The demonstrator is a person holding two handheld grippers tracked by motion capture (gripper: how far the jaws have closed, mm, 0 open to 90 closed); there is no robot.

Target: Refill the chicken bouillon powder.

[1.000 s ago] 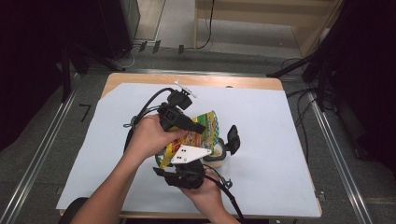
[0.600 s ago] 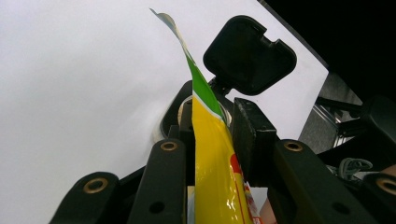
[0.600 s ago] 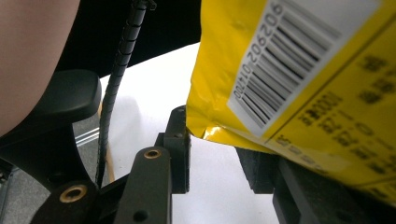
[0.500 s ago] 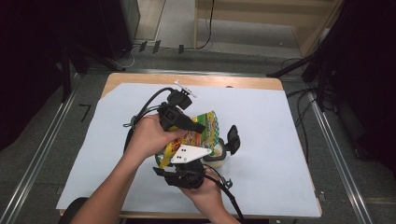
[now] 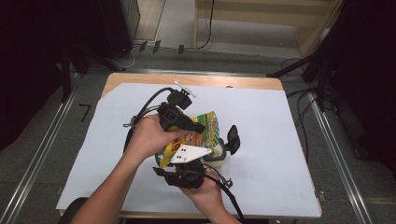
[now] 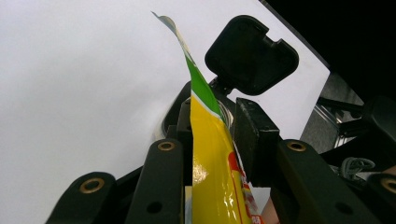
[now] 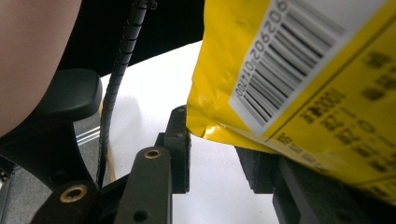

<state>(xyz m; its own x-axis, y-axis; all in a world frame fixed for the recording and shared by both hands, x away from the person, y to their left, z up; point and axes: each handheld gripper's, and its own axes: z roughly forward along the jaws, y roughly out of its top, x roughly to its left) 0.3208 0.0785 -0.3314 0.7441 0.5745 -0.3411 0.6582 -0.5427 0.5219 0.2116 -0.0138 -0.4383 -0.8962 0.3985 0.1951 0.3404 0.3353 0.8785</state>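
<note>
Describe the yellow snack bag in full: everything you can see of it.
The yellow snack bag is a glossy foil-like pouch with green and red print, a green strip toward its top edge, and a white barcode panel with dark lettering beside it. It is held up off the white table cover, between both hands. The left tongs have it edge-on between their jaws; in the right gripper view its lower edge hangs over the right tongs.
</note>
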